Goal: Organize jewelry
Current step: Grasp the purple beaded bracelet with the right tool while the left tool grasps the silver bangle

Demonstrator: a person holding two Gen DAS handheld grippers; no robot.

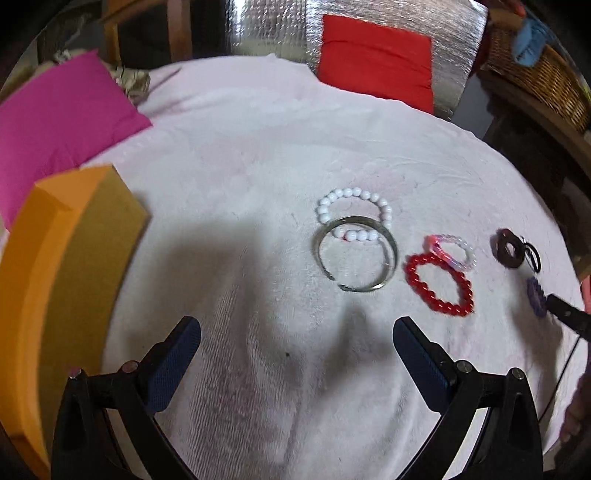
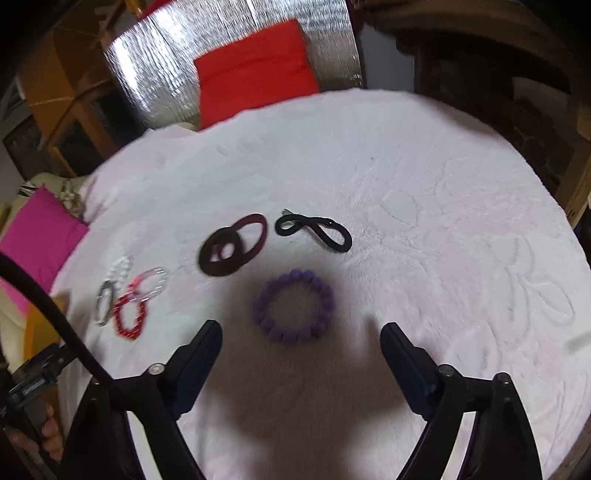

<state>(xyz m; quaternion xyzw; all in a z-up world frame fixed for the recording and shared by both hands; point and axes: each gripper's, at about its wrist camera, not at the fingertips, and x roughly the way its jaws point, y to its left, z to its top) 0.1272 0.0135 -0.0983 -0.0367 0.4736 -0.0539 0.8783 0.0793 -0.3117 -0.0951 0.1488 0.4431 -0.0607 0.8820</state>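
we list what lies on the pale pink fleece cloth covering the table.

item one: a white bead bracelet, its near edge overlapped by an open silver bangle; the two touch.

item two: a red bead bracelet, just right of the bangle, with a clear and pink bead bracelet overlapping its far edge.

item three: a dark maroon hair tie, folded into two linked loops, near the middle of the cloth in the right wrist view.

item four: a black hair tie twisted into a figure eight, just right of the maroon one and apart from it.

item five: a purple bead bracelet, lying flat and alone, nearest the right gripper, which hangs above the cloth with its jaws spread wide and nothing between them. the bracelet sits just beyond the fingertips, untouched.

item six: an orange box at the left edge of the cloth, beside the left gripper, whose jaws also stand wide and hold nothing; the bangle lies beyond its tips.

surroundings: a magenta cushion at far left, a red cushion against a silver foil panel at the back, a wicker basket at far right.
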